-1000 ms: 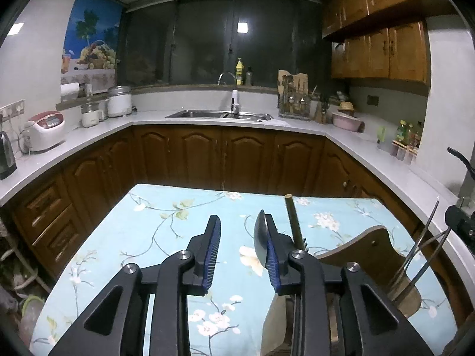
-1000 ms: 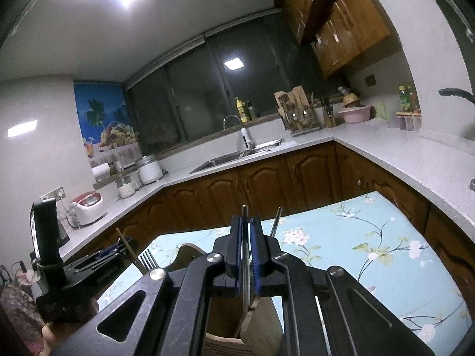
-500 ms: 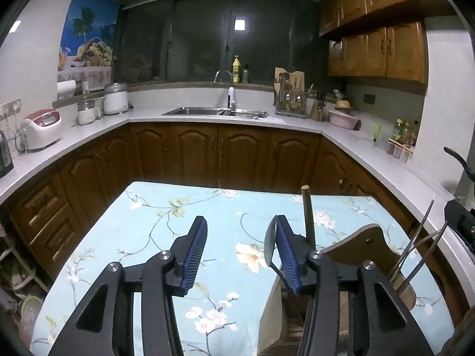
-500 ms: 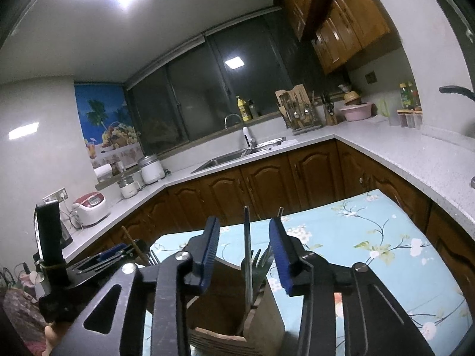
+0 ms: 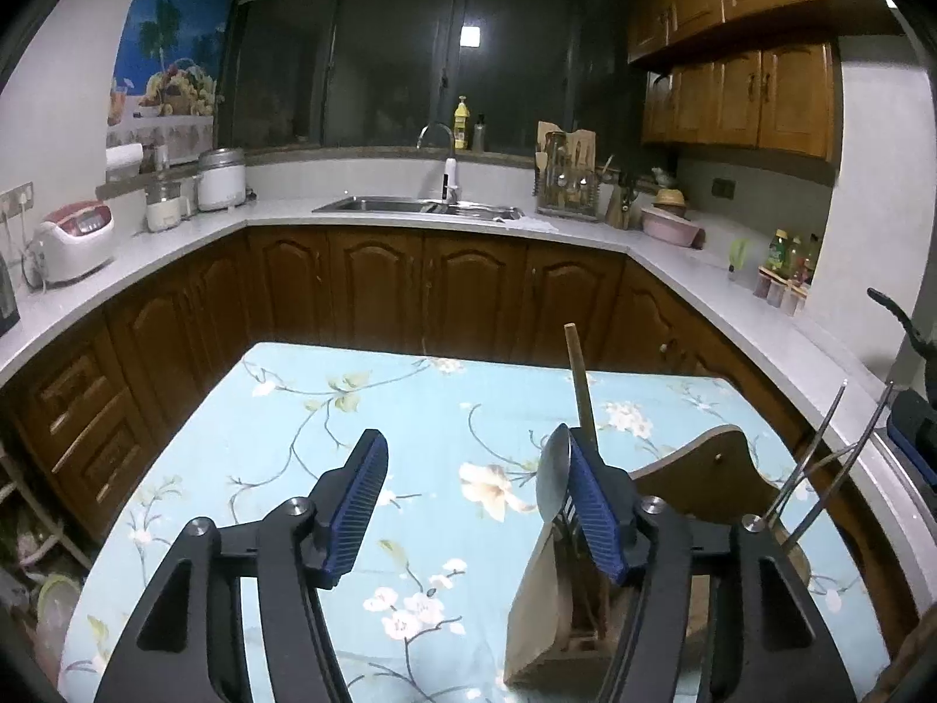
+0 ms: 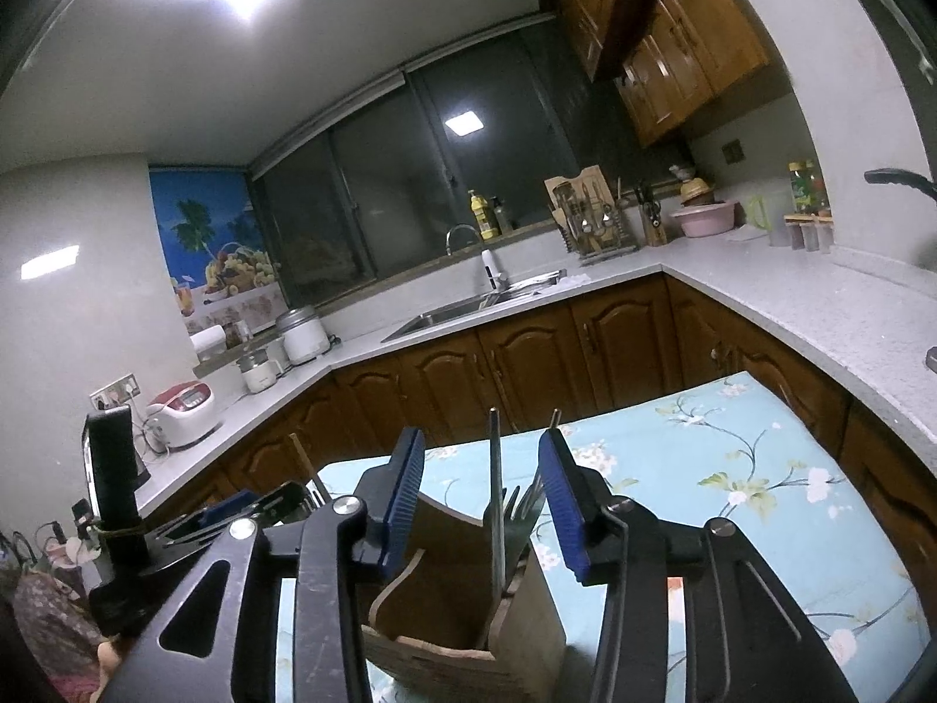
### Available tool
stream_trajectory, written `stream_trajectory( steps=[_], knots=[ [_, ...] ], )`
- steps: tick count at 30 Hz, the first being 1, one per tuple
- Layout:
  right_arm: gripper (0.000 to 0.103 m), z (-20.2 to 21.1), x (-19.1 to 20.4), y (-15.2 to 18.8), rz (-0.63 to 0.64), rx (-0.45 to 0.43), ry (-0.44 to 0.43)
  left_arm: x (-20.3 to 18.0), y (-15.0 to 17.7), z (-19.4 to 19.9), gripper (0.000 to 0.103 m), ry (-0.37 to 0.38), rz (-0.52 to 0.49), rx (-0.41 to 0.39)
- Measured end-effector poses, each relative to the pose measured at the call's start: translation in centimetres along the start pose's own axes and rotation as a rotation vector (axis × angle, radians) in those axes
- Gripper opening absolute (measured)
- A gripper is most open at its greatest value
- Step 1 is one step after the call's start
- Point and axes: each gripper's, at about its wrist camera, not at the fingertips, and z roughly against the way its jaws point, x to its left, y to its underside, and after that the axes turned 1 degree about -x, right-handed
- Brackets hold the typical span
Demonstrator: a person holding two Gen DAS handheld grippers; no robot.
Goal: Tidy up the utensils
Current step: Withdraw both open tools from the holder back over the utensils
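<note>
Kitchen; floral tablecloth (image 5: 363, 410) under wooden holder (image 6: 445, 603).

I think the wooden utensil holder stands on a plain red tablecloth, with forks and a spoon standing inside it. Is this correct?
Not quite. The tablecloth is light blue with a flower print, not plain red; the left wrist view shows it. The rest holds: the wooden utensil holder stands on it, with forks and a spoon standing inside.

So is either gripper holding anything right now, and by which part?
Nothing is held. Both the left gripper and right gripper are opening; the utensils stand loose in the wooden holder.
</note>
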Motion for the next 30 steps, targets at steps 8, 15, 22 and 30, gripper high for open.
stream_trajectory(
  steps=[8,15,22,30],
  knots=[
    [0.046,1.4,0.1,0.0,-0.013,-0.004,-0.004,1.4,-0.2,2.7,0.071,0.015,0.038,-0.039],
    [0.049,3.5,0.7,0.9,-0.011,0.003,-0.008,2.8,0.5,3.7,0.074,0.036,0.068,-0.032],
    [0.049,5.9,0.7,1.4,-0.019,0.012,-0.005,4.0,0.8,4.9,0.078,0.065,0.104,-0.009],
    [0.05,9.5,0.4,2.4,-0.027,0.03,0.007,5.6,3.2,9.1,0.08,0.072,0.122,0.034]
  ],
)
